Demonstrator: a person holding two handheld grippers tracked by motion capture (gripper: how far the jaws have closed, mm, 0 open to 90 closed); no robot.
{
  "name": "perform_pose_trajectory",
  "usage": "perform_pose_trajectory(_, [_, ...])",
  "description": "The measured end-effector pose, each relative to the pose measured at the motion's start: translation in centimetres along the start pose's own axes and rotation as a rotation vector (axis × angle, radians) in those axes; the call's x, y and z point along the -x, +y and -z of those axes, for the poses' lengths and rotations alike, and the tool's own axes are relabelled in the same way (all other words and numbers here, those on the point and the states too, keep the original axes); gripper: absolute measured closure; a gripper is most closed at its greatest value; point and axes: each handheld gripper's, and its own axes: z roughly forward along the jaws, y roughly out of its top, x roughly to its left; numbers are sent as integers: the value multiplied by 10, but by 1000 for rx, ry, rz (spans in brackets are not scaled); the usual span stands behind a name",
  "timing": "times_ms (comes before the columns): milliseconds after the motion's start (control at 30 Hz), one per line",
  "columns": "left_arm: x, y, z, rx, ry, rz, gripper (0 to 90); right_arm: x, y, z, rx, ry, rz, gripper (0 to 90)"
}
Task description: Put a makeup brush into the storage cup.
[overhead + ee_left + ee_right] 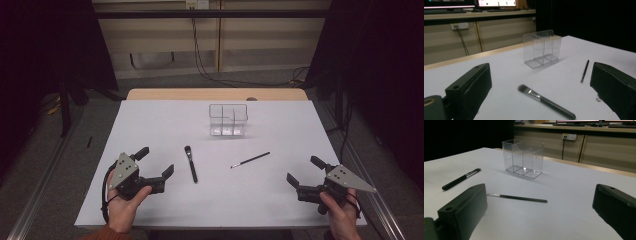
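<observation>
Both claws released, brushes waiting on the worktop.
Left claw (156,161) should straddle the makeup brush (190,163) handle mid-length; right claw (304,171) takes the thin brush (250,160).

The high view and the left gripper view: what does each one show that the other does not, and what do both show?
The high view alone has the person's two hands, the whole left gripper, the right gripper and the grey floor.

The left gripper view alone has monitors on a desk and a white wall socket.

Both have the white table, the clear plastic three-compartment organizer, the thick black makeup brush and the thin black brush.
</observation>
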Motion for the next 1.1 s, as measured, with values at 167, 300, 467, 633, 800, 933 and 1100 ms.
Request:
perform_pose_trajectory(167, [-1,9,-8,7,-7,-4,40,-1,1,0,0,-1,-2,0])
perform_pose_trajectory(300, [-2,10,-14,9,-2,-11,49,-1,1,0,0,8,-1,0])
perform_pose_trajectory(467, [-2,14,-20,20,8,-23,58,-2,1,0,-3,15,4,0])
perform_pose_trajectory(633, [-1,19,-29,27,1,-34,53,-3,1,-1,-2,20,6,0])
perform_pose_trajectory(800, [0,22,-40,20,-14,-62,38,-3,1,-2,-6,25,7,0])
perform_pose_trajectory(933, [1,26,-50,15,-20,-39,38,-3,1,-2,-6,25,6,0])
perform_pose_trajectory(1100, [1,30,-62,14,-19,-22,37,-3,1,-1,-5,25,9,0])
